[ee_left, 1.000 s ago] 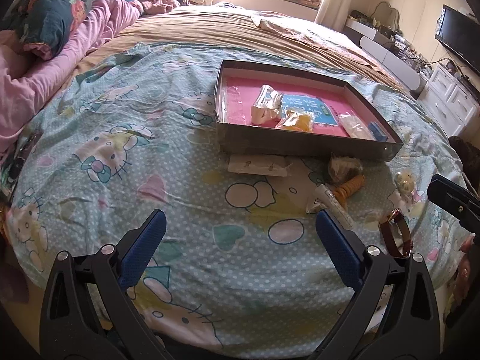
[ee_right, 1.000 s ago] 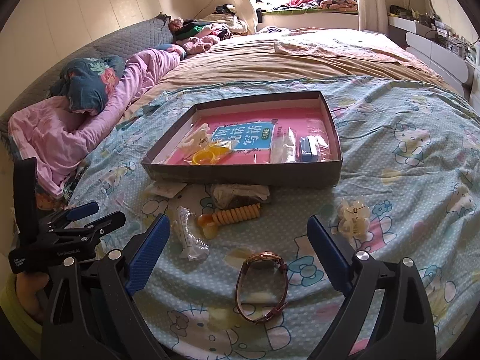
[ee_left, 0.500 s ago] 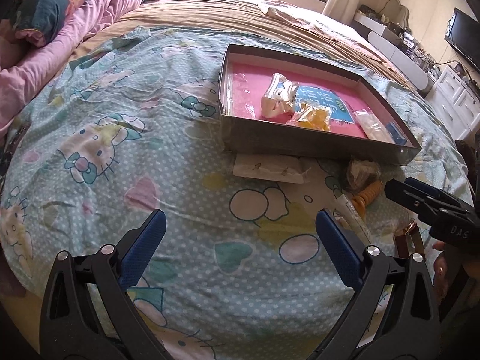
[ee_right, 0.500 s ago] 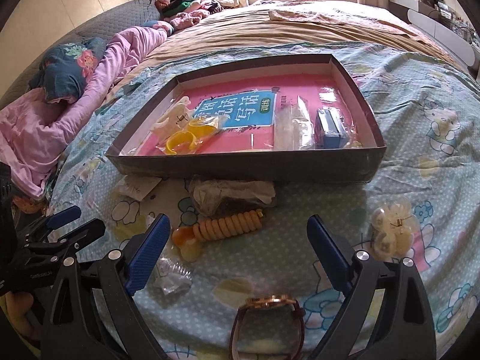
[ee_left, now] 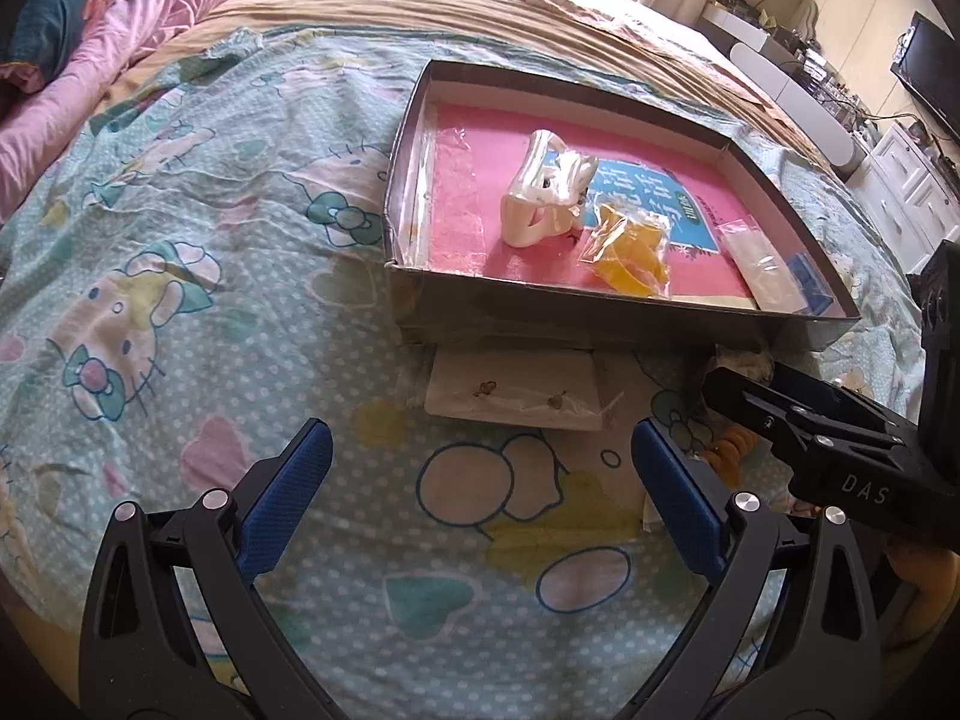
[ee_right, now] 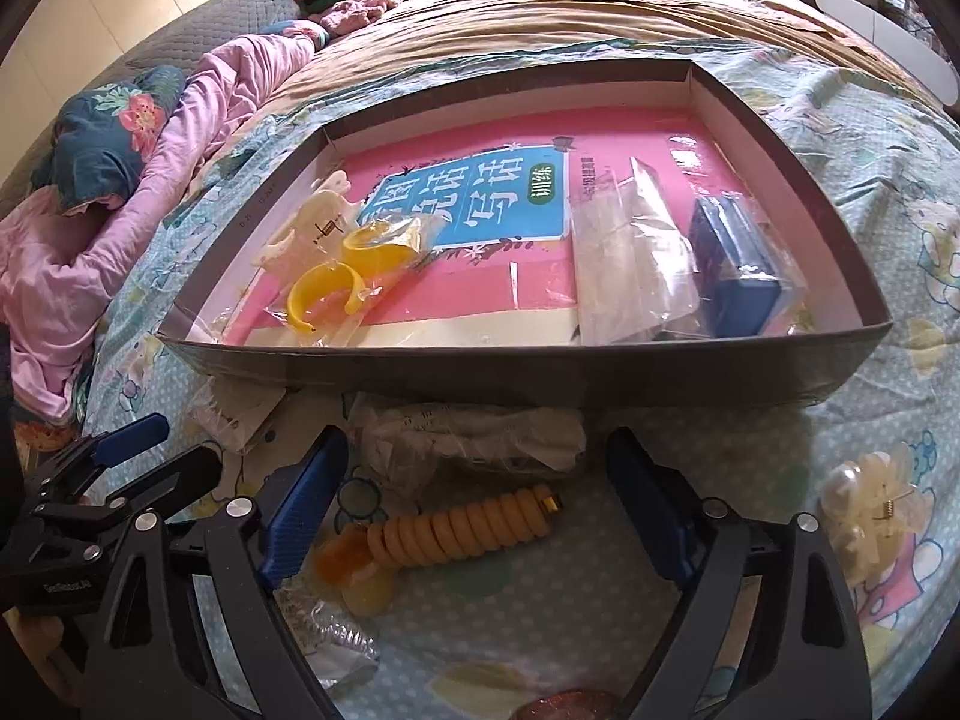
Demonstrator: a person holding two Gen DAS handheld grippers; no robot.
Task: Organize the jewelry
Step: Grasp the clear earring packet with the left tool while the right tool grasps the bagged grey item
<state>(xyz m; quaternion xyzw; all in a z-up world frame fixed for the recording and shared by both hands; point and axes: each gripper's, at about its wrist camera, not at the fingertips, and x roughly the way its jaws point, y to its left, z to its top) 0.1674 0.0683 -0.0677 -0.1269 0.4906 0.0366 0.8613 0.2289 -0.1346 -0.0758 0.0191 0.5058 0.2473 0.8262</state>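
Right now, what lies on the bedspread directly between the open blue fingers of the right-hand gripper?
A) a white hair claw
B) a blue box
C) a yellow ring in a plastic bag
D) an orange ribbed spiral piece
D: in the right wrist view the orange ribbed spiral piece lies on the bedspread between the right gripper fingers, untouched, while the other items sit inside the grey box.

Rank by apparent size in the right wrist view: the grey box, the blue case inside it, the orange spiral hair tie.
1. grey box
2. orange spiral hair tie, nearer the camera, so unsure against the case
3. blue case
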